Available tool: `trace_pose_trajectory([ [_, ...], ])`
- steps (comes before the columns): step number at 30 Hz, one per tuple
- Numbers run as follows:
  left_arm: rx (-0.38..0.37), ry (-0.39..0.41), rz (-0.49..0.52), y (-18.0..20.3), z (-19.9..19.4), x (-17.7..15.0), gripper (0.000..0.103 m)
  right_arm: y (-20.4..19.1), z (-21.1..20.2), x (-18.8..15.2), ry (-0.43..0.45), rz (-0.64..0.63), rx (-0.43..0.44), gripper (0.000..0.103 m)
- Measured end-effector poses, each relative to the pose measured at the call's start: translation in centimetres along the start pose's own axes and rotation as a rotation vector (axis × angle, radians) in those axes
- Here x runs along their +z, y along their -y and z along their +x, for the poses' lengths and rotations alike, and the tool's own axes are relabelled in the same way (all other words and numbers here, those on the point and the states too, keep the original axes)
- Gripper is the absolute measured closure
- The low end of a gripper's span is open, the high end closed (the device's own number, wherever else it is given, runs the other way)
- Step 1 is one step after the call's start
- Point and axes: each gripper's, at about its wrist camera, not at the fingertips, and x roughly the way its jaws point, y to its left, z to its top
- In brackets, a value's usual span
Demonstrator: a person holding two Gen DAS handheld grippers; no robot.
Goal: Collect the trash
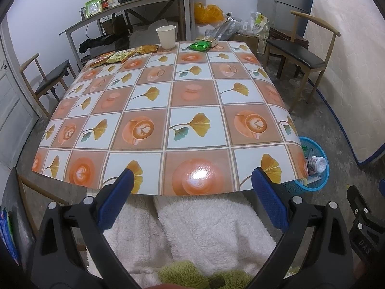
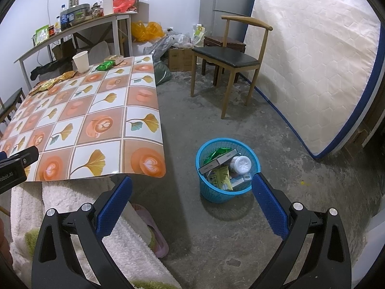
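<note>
Both tools gape empty (left tool (image 1: pixel 192 180), right tool (image 2: pixel 192 186)); blue basket (image 2: pixel 204 187) at twelve o'clock.

A wooden chair (image 2: pixel 231 57) with a black seat stands on the gray floor at the far right. A big white mattress (image 2: pixel 312 60) leans on the wall beside it. A long shelf table (image 1: pixel 130 9) full of bottles stands far left.

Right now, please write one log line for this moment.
left gripper: open, empty | right gripper: open, empty | bin: part-filled | wrappers, cup: on table
</note>
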Motion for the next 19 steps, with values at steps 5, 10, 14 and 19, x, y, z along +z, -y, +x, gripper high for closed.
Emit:
trace_pose_trajectory([
  [5,-0.001,-0.001,0.000,-0.06,0.01,0.02,0.009,-0.02,-0.01,0.01,0.001,-0.001,0.000,0.007],
  [10,-0.001,-0.001,0.001,-0.07,0.00,0.06,0.009,-0.16,-0.02,0.01,0.002,-0.002,0.000,0.007],
  [14,0.003,-0.001,0.002,-0.07,-0.01,0.09,0.009,-0.16,-0.04,0.00,0.003,-0.002,0.001,0.007],
  [19,0.005,0.000,0.005,-0.09,0.00,-0.18,0.009,-0.17,0.00,-0.01,0.002,-0.001,0.001,0.007],
])
